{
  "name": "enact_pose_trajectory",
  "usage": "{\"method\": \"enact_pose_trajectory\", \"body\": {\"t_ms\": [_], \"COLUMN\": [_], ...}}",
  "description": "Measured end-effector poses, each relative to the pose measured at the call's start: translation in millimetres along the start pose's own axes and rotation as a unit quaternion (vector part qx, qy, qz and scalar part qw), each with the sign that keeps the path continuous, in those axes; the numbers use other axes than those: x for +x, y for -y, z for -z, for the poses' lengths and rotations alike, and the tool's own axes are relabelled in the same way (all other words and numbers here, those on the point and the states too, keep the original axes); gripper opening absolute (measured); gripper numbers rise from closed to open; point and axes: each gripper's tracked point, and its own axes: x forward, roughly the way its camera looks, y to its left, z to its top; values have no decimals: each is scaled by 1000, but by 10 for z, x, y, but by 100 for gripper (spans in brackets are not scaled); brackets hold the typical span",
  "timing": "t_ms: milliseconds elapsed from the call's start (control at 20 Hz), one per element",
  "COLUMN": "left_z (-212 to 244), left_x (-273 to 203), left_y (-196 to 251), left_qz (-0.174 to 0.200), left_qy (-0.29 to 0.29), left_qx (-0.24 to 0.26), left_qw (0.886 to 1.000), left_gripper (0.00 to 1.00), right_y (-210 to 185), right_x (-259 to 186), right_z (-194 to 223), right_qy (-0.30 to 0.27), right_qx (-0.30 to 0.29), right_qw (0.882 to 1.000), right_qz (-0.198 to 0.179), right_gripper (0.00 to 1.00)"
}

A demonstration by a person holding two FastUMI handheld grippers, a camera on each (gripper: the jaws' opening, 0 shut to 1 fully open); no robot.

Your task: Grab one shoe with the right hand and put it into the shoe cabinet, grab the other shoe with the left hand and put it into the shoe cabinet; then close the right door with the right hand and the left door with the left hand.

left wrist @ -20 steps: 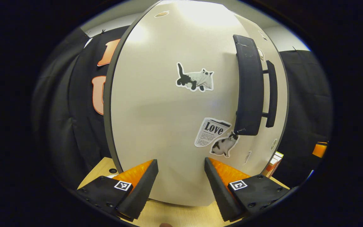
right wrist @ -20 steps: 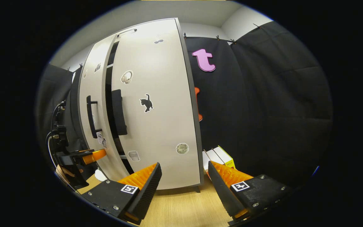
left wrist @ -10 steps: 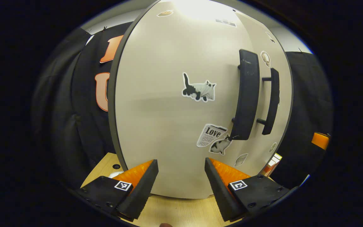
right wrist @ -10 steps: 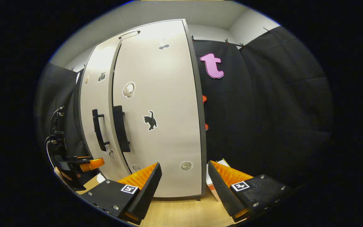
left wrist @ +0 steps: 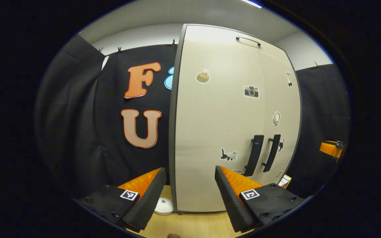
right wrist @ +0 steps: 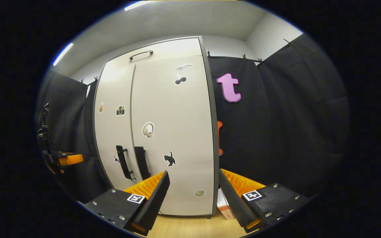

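The pale shoe cabinet (left wrist: 217,132) stands upright with both doors shut flush, their two dark handles (left wrist: 255,155) side by side near the middle seam. My left gripper (left wrist: 190,195) is open, holds nothing, and sits well back from the left door. In the right gripper view the same cabinet (right wrist: 174,132) stands ahead and to the left, its handles (right wrist: 123,162) low down. My right gripper (right wrist: 193,195) is open with nothing in it, in front of the right door's lower edge. The other gripper (right wrist: 60,159) hangs far left.
Stickers dot both doors. A small white round thing (left wrist: 163,205) lies on the wooden floor (left wrist: 190,224) by the cabinet's left corner. A small box (right wrist: 225,206) stands by the cabinet's right foot. Black cloth walls close in on both sides.
The left door has swung fully shut, closing the gap between the doors. Both grippers have drawn back from the cabinet, which now looks smaller and farther off.
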Motion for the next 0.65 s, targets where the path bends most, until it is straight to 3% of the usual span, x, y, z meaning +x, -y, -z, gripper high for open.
{"method": "enact_pose_trajectory", "body": {"t_ms": [400, 500, 650], "left_z": [-696, -782, -801], "left_x": [-598, -690, -788], "left_y": [-811, -876, -924], "left_qz": [-72, -80, -88], "left_qy": [67, 79, 86], "left_qx": [16, 19, 17], "left_qw": [995, 993, 992], "left_gripper": [96, 99, 94], "right_y": [50, 23, -13], "right_x": [-197, -232, -273], "right_z": [-448, -492, -525], "right_qy": [34, 38, 42], "right_qx": [-31, -32, -29], "right_qw": [999, 999, 999], "right_qz": [23, 21, 18], "right_gripper": [91, 91, 91]}}
